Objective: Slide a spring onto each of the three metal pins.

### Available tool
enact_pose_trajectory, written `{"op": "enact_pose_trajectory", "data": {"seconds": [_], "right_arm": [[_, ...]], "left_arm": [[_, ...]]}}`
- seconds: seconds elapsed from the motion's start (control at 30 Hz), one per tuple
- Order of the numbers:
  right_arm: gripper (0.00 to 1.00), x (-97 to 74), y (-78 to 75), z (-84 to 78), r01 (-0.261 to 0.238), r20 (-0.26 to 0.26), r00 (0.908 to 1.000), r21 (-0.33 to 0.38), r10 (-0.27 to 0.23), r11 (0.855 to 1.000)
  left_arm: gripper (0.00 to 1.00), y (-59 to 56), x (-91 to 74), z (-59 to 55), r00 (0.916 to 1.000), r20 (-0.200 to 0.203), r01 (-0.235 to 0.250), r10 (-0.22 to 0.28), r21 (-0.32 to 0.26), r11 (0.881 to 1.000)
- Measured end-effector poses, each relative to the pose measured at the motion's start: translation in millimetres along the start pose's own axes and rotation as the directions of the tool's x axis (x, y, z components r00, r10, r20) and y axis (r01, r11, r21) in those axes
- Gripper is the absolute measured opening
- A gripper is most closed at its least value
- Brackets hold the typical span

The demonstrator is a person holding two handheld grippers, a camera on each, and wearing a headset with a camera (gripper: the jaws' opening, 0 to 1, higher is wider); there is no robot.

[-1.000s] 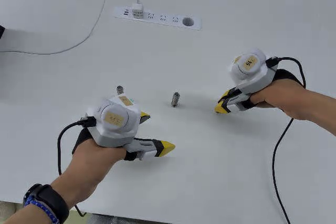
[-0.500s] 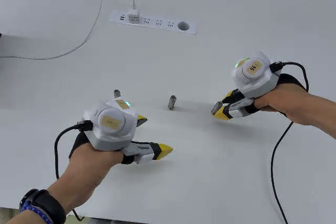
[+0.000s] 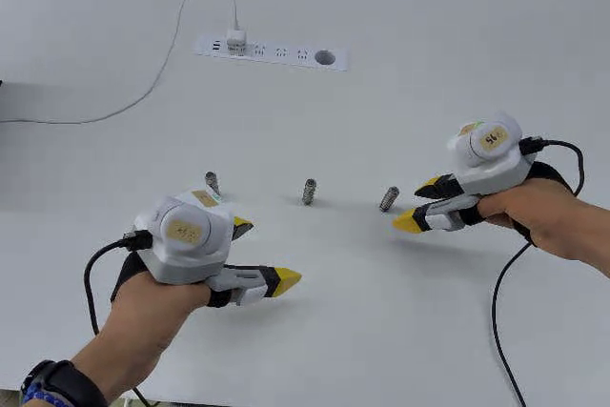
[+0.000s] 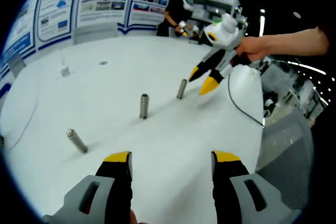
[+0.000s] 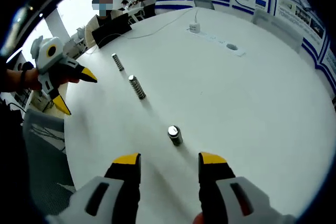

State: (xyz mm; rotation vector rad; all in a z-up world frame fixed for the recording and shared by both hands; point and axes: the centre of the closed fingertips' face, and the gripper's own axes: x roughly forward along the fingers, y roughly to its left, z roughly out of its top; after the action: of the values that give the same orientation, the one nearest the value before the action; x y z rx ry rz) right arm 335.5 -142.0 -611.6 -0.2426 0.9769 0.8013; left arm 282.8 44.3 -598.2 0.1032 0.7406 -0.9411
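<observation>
- Spotted the left gripper [image 3: 265,253] down at 7 o'clock in the head view, jaws spread wide with nothing between them. Guessed at a parked, hands-off pose, tips aimed toward 3 o'clock and well clear of the pins.
- Counted three pins standing in a row across the white table [image 3: 334,121]: left pin [image 3: 212,181] out toward 9 o'clock, middle pin [image 3: 309,191] about dead centre, right pin [image 3: 388,198] toward 3 o'clock. All upright, well apart from each other.
- Made out a spring [image 4: 144,106] coiled around each one, so reckoned the job looked done, or near enough. Caught the right pin's shiny top poking out of its coil in the right gripper view.
- Found the right gripper [image 3: 417,203] at 3 o'clock, just beside the right pin but not touching it, jaws wide open and gripping nothing. Read that gap as room left for the spring to sit on its own.
- Container-wise, noted the power strip [image 3: 272,51] up at 12 o'clock with a white charger [image 3: 234,41] plugged into its left end, cable [image 3: 162,64] trailing off toward 10 o'clock.
</observation>
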Motion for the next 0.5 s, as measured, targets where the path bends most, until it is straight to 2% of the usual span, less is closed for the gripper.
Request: {"op": "enact_pose_trajectory", "data": {"seconds": [0.23,0.5], "right_arm": [[0.52,-10.1,7.6,-2.3,0.009,0.101,0.9947,0.112,-0.02,0.994],[0.58,-12.7,20.0,-10.5,0.015,0.154,0.9872,0.173,-0.042,0.985]], "left_arm": [[0.63,10.3,-11.0,-1.6,0.9996,0.002,-0.028,0.028,-0.01,1.0],[0.65,18.7,-20.9,-5.3,0.9983,0.004,-0.058,0.058,-0.021,0.998]]}}
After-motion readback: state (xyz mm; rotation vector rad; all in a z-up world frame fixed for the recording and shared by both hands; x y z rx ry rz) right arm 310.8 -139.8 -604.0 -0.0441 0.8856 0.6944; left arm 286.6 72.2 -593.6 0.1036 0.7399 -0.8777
